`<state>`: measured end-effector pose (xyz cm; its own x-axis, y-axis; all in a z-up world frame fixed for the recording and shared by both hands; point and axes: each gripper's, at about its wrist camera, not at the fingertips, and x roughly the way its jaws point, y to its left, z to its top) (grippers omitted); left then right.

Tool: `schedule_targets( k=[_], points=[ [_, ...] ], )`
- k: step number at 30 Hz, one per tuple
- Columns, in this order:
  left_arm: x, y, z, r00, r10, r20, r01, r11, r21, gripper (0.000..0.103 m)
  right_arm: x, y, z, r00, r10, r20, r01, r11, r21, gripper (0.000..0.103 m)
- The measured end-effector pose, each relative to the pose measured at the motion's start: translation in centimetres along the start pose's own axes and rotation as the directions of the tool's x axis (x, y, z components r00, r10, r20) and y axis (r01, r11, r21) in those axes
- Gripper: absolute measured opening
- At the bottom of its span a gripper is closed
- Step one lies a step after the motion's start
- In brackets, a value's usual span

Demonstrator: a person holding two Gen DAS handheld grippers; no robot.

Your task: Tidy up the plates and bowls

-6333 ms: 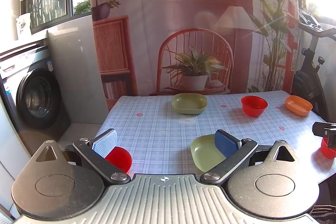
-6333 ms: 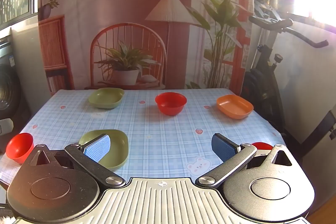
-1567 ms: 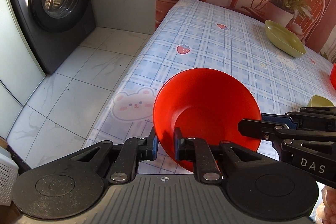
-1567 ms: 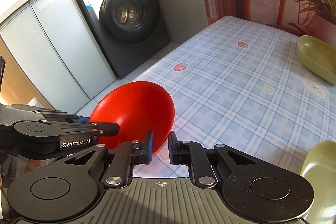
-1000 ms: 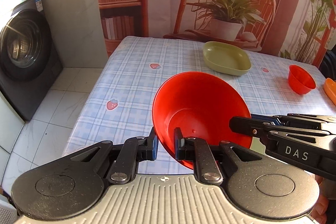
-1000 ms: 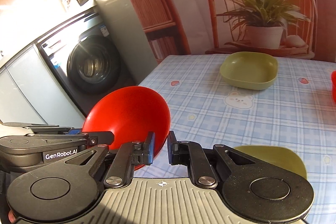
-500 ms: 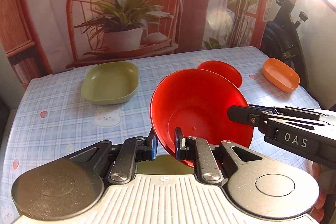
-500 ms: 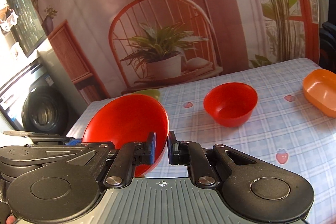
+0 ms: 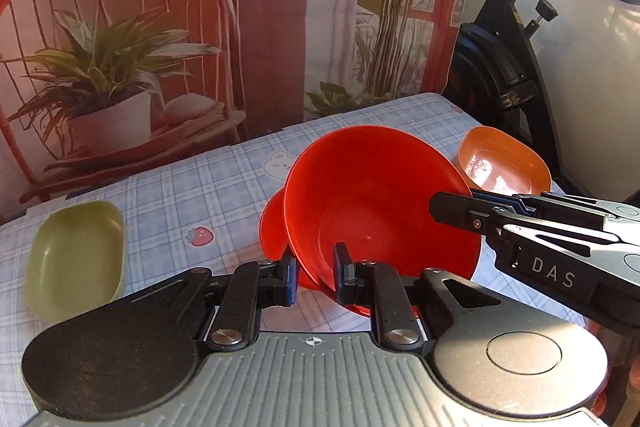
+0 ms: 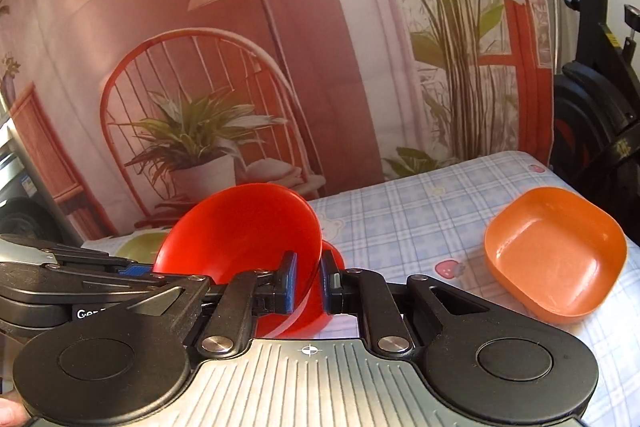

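In the left wrist view, a red bowl [image 9: 380, 203] is being pinched at its near rim by the left gripper [image 9: 316, 273], whose jaws are standing narrow on either side of the rim wall. The bowl is being held tilted, its opening facing the camera, directly over a second red bowl [image 9: 272, 227] that is peeking out at its 9 o'clock side on the checked tablecloth [image 9: 192, 195]. The bowl's rim at 3 o'clock is being clamped by the right gripper [image 9: 440, 205], on whose body the letters "DAS" are being shown. An orange dish [image 9: 504, 167] is being seen at 2 o'clock of the held bowl, and a green dish [image 9: 76, 255] well apart at 9 o'clock. In the right wrist view, the same red bowl [image 10: 240, 227] is being gripped at its rim by the right gripper [image 10: 308, 277], jaws narrow around the wall, with the second red bowl [image 10: 334, 255] partly hidden behind it. The left gripper [image 10: 132, 271] is being seen at 9 o'clock, marked with a partly hidden label starting "Ge". The orange dish [image 10: 556, 259] is resting at 3 o'clock on the tablecloth [image 10: 420, 211].
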<state>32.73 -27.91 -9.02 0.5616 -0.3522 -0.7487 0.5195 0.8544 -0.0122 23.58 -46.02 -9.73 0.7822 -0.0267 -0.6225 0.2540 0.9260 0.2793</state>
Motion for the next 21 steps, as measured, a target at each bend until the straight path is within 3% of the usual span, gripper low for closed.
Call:
schedule_targets(
  k=[10, 21],
  points=[
    [4.7, 1.1, 0.6, 0.998, 0.042, -0.045, -0.043, 0.999, -0.026, 0.019, 5.5, -0.6, -0.6, 0.998, -0.043, -0.038, 0.044, 0.999, 0.031, 0.012],
    [5.9, 1.2, 0.0, 0.997, 0.062, -0.04, -0.062, 0.998, 0.001, 0.019, 7.0, -0.5, -1.7, 0.993, -0.082, -0.083, 0.084, 0.996, 0.019, 0.012]
  ],
)
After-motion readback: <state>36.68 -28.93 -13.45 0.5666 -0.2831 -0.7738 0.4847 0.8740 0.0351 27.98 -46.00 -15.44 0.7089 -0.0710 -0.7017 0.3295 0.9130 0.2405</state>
